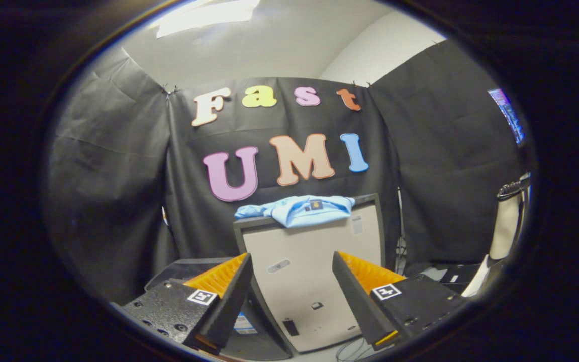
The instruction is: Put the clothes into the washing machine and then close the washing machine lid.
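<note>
A light blue garment (299,208) lies folded over the top edge of the washing machine's raised lid (314,266), a pale panel with a dark rim standing upright beyond my fingers. My gripper (292,274) is open, with a wide gap and nothing between its fingers. The lid shows through that gap, and the garment sits above and beyond the fingertips. The machine's dark body (189,269) shows low down behind the left finger. Its drum opening is hidden.
Black cloth walls (118,201) close the booth behind and on both sides. To the right stands a pale object with a dark clip on top (508,221). A screen (508,115) glows high on the right wall. Cables (355,349) lie below the lid.
</note>
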### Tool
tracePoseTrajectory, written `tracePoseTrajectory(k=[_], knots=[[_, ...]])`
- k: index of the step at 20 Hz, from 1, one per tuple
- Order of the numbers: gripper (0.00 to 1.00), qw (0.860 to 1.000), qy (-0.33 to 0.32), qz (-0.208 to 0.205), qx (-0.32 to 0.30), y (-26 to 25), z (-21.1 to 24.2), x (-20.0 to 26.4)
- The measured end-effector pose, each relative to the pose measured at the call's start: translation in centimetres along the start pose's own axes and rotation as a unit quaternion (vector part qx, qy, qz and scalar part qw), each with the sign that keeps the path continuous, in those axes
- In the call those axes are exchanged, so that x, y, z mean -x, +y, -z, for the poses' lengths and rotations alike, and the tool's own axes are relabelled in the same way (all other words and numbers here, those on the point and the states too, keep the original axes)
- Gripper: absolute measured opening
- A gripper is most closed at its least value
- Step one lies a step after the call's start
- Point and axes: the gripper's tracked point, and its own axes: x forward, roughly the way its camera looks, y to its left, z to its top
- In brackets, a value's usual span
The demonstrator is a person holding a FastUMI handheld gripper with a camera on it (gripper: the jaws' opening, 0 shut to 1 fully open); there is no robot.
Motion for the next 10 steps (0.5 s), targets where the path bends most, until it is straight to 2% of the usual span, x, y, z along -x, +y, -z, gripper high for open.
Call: tracePoseTrajectory(k=[4, 10], knots=[[0.97, 1.0, -0.001, 0.021, -0.01, -2.1, 0.2, -0.2], [0.97, 0.999, -0.005, 0.038, 0.023, -3.2, -0.2, -1.9]])
